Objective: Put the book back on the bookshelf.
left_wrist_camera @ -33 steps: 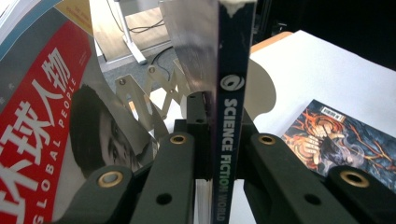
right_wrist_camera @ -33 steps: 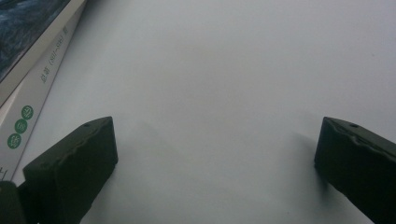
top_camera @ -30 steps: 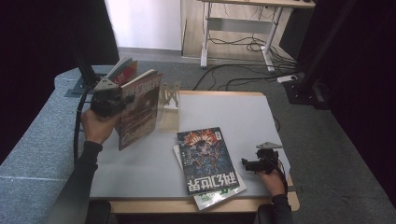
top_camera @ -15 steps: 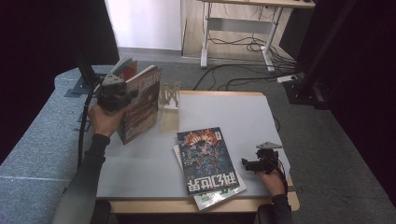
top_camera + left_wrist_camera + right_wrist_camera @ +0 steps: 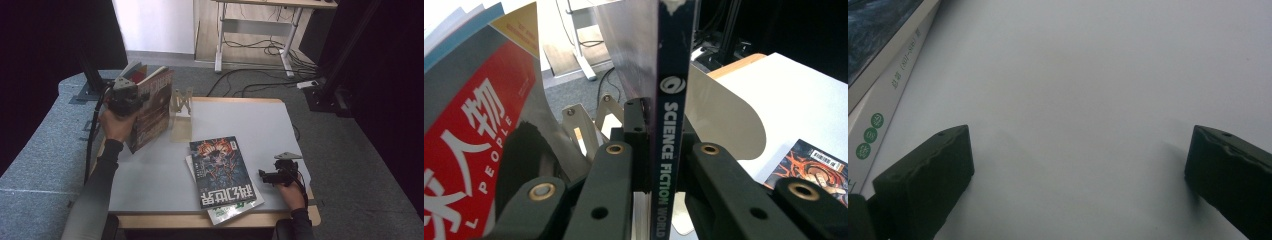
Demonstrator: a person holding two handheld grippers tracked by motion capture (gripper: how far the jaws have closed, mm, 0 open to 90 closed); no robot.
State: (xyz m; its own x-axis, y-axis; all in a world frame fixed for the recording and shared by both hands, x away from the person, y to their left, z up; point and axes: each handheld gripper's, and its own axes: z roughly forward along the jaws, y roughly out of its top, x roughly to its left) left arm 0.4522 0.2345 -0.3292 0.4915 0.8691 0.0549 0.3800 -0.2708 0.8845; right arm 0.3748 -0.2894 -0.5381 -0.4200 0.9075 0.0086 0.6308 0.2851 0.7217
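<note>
Left tongs [image 5: 656, 165] clamp mag [image 5: 152, 107] spine, upright, long axis vertical

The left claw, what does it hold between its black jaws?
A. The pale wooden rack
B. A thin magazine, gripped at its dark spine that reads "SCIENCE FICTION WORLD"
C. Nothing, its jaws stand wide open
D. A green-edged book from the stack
B: in the left gripper view the left claw is shut on the thin magazine's dark spine, with the pale wooden rack standing apart behind it.
</note>
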